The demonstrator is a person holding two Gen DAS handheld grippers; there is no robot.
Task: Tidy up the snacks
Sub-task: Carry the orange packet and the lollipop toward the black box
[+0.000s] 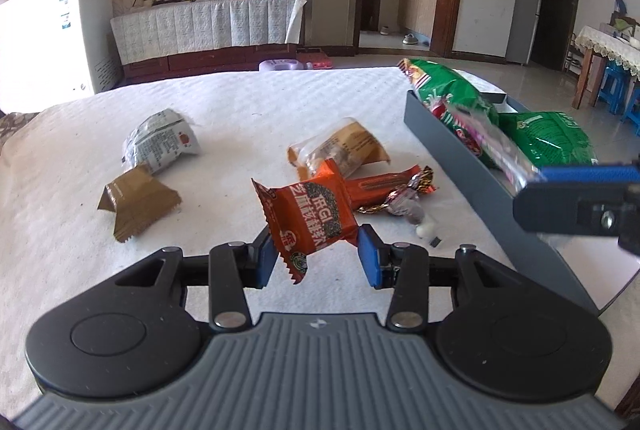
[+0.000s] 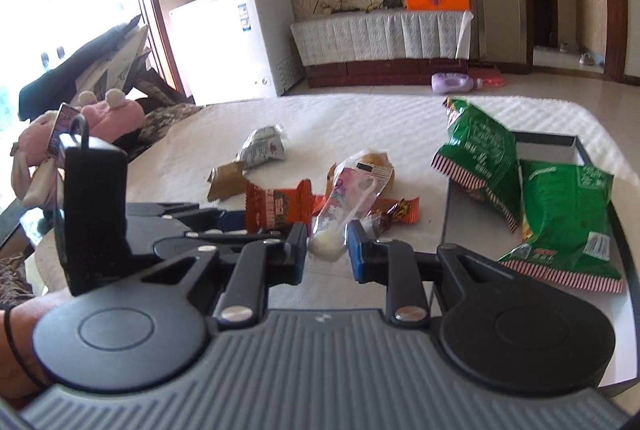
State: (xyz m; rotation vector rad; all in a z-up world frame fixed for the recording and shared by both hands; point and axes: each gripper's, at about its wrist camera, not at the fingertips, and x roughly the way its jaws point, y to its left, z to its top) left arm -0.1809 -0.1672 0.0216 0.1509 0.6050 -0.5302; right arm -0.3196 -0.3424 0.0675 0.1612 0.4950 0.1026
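- The orange packet (image 1: 310,220) is pinched between the blue pads of the left gripper (image 1: 318,258), jaws partly closed on its lower edge; the packet is held up off the white cloth (image 1: 240,102), tilted, with its crimped end hanging toward the camera.
- A clear, pink-printed wrapper (image 2: 348,202) with a white sweet at its bottom is clamped in the right gripper (image 2: 326,248), jaws drawn narrow on that white lump; the wrapper's top stands up and leans away.
- In the left wrist view the right gripper is seen at the far right edge, beside the grey tray (image 1: 460,150), with the wrapper blurred against the tray's near wall.
- Two green bags (image 2: 568,214) are already lodged in the tray, one propped on the near rim, one lying flat; bare floor of the tray shows only at the far end.
- On the cloth a silver packet (image 1: 160,140), a brown packet (image 1: 136,202), a tan packet (image 1: 340,148), an orange bar (image 1: 384,184) and a few foil sweets (image 1: 404,200) are left to be gathered.
- Judged best: the wrapper should be carried clear over the tray wall before release, and set in a free patch rather than on the bags, where it could slide off.
- The orange packet is gripped near one edge only, so it should be moved steadily; a quick swing might let it twist out.
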